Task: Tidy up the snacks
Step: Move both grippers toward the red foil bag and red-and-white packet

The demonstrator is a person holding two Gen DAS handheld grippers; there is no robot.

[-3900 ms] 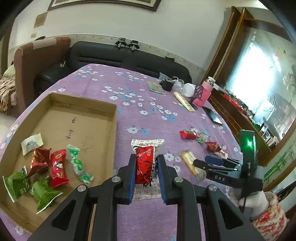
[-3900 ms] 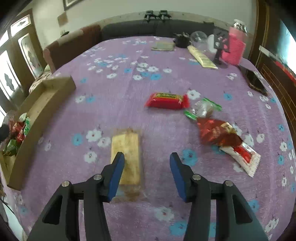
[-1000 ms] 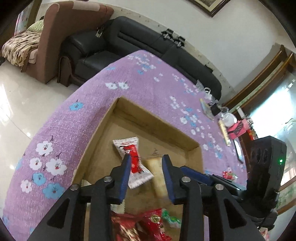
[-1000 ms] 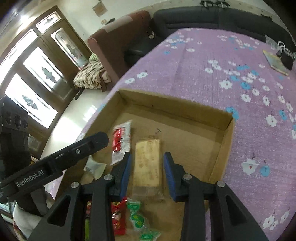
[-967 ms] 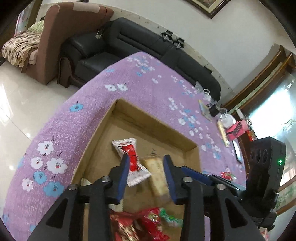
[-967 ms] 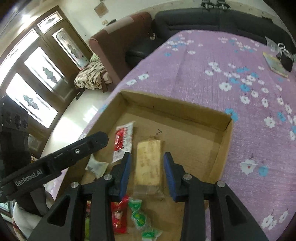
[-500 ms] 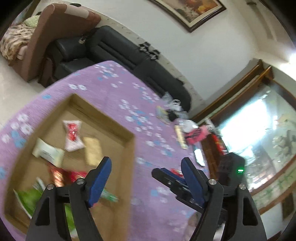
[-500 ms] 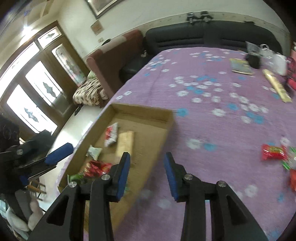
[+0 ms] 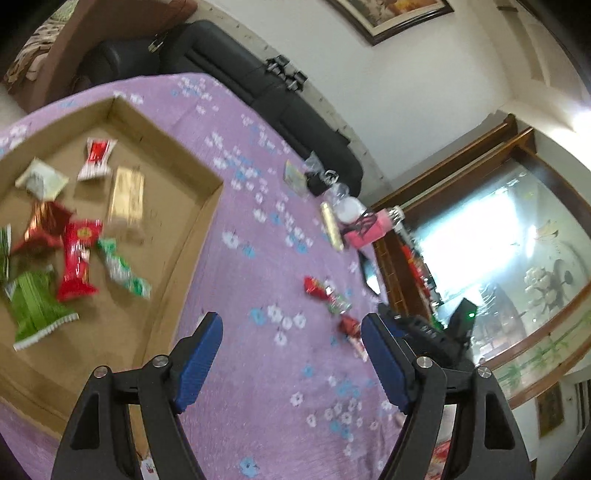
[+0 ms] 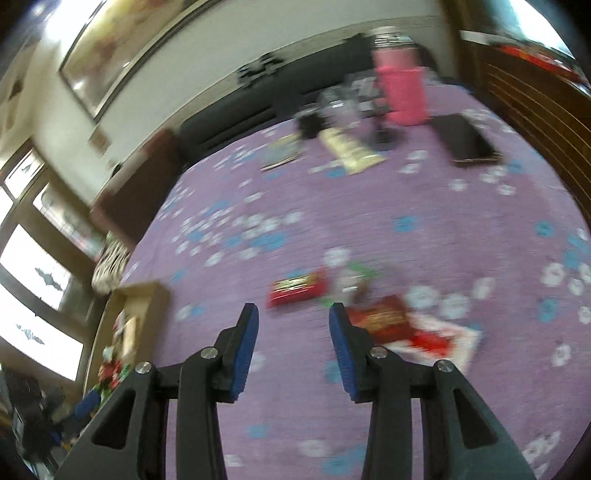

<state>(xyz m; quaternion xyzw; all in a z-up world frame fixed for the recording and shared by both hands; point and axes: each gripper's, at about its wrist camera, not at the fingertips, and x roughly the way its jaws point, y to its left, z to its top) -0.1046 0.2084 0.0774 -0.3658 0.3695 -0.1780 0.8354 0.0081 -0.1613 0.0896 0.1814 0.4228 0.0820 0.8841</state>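
— At the bottom of the left wrist view, what do you have?

— My left tool (image 9: 290, 356), fingers spread wide with nothing between the blue pads (image 9: 199, 354). It hangs above the purple flowered worktop (image 9: 258, 332), tilted, pointing toward the frame's right, just beside the cardboard box (image 9: 195, 236).

— And the other one?

— My right tool (image 10: 293, 339) is released too, nothing held, at the bottom centre of its own view, above the cloth. That picture is smeared, so small detail is lost.

— Where are the snacks?

— Some lie in the box at the left of the left view: a tan bar (image 9: 125, 195), a white-and-red packet (image 9: 96, 158), a pale sachet (image 9: 40, 181), a red candy pack (image 9: 77, 258), green wrappers (image 9: 35, 306). Others lie loose on the worktop: a red pack (image 10: 297, 290) just above my right tool's tips, a dark red pouch (image 10: 384, 319) beside the right finger, and a white-and-red sachet (image 10: 439, 339) touching it.

— The room?

— A black sofa (image 9: 258, 88) runs behind the worktop, a framed picture (image 9: 391, 13) hangs upper right of centre, and a pink bottle (image 10: 402, 88) stands at the far edge near a dark phone (image 10: 461, 140).
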